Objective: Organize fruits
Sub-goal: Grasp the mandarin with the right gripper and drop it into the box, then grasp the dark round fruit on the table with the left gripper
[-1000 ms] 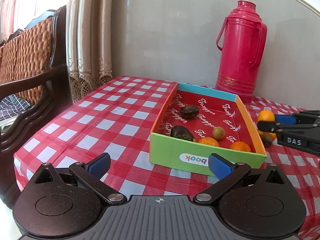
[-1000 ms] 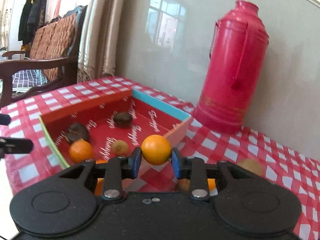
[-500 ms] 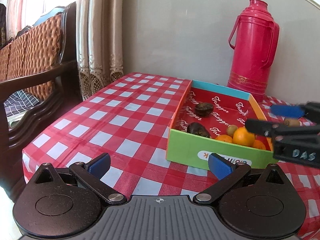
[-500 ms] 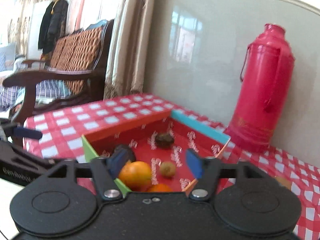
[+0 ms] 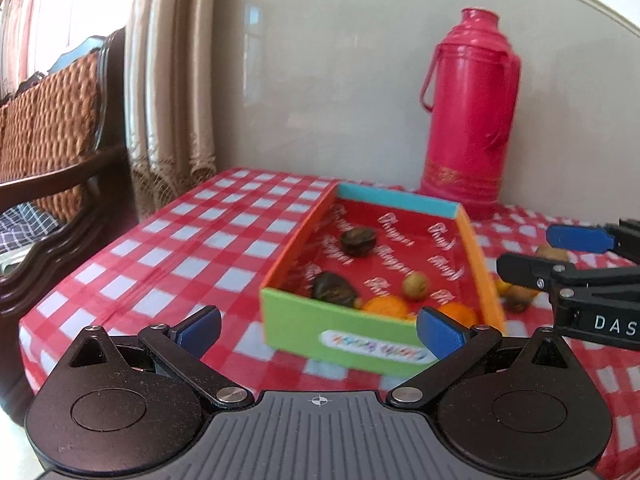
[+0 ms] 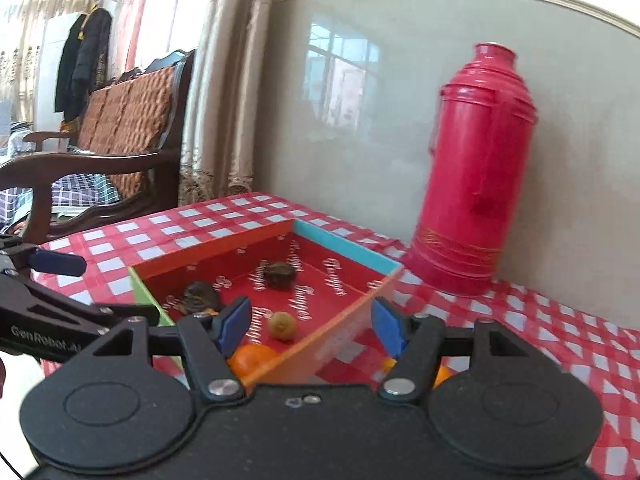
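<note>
A colourful open box [image 5: 344, 328] [image 6: 344, 240] sits on the checked table. Inside it lie two dark fruits [image 5: 358, 241] [image 5: 334, 289], a small green-brown fruit [image 5: 415, 286] [image 6: 282, 325] and oranges [image 5: 386, 306] [image 6: 252, 358]. My left gripper [image 5: 318, 330] is open and empty in front of the box's green end. My right gripper [image 6: 310, 326] is open and empty above the box's orange side wall; it shows at the right in the left wrist view [image 5: 560, 256]. More fruits [image 5: 518, 298] lie on the table right of the box, partly hidden.
A tall pink thermos [image 5: 470, 120] [image 6: 476, 168] stands against the wall behind the box. A wooden chair with a woven back [image 5: 52, 152] [image 6: 120, 140] stands left of the table. The table's left edge [image 5: 36, 320] is near my left gripper.
My right gripper opened and let the orange go into the box, then drew back toward the box's right side. The left gripper shifted a little and stayed open.
</note>
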`<state>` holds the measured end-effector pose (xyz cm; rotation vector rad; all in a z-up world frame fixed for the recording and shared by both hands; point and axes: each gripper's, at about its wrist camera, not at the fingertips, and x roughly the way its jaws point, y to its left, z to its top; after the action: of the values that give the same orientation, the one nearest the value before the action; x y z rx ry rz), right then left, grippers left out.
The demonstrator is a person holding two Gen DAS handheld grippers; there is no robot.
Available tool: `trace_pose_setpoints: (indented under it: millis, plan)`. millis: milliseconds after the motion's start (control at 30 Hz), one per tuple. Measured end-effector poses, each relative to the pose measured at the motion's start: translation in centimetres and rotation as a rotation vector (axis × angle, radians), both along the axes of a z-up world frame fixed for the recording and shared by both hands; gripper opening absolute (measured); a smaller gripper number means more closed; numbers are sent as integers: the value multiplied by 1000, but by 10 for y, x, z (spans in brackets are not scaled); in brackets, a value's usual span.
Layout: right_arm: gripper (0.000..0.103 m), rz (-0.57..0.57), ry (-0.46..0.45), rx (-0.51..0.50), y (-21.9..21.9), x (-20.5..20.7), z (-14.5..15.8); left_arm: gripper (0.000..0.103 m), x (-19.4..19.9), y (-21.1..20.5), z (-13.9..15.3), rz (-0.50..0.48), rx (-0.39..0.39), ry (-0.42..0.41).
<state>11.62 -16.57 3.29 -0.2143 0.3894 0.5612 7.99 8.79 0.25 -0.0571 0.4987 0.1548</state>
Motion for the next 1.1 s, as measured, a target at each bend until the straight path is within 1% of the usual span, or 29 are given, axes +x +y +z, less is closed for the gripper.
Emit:
trace_pose_setpoints:
  millis: [133, 333, 400, 467, 567, 633, 733, 767, 800, 867, 967, 1000, 1033, 1100]
  plan:
    - [58, -77, 10, 13, -33, 4, 1, 103, 8, -26, 2, -39, 17, -9]
    - [58, -185, 16, 32, -79, 4, -3, 103, 22, -78, 8, -140, 27, -50]
    - [58, -224, 20, 31, -93, 5, -4, 103, 27, -98, 9, -181, 45, -61]
    - [59, -271, 20, 50, -111, 6, -6, 102, 31, -117, 9, -220, 61, -70]
    - [59, -341, 44, 95, -137, 10, -11, 102, 39, -147, 5, -279, 97, -82]
    - [60, -379, 62, 117, -152, 12, -16, 102, 46, -165, -1, -305, 131, -67]
    - [60, -425, 82, 126, -168, 18, -23, 102, 56, -178, -9, -309, 129, -42]
    - [60, -434, 79, 130, -171, 19, -26, 102, 60, -180, -11, -307, 118, -27]
    - [60, -446, 83, 134, -174, 21, -28, 95, 64, -180, -13, -305, 104, -19]
    - [60, -459, 95, 144, -180, 24, -31, 89, 71, -181, -18, -290, 101, 0]
    - [60, -471, 116, 161, -183, 29, -37, 79, 85, -178, -30, -270, 73, 59]
    - [60, -472, 120, 162, -184, 31, -39, 79, 88, -180, -31, -264, 90, 55]
    - [60, -473, 122, 162, -184, 32, -42, 78, 92, -180, -31, -264, 79, 58]
    - [60, -477, 135, 152, -185, 36, -45, 77, 96, -182, -32, -261, 83, 60]
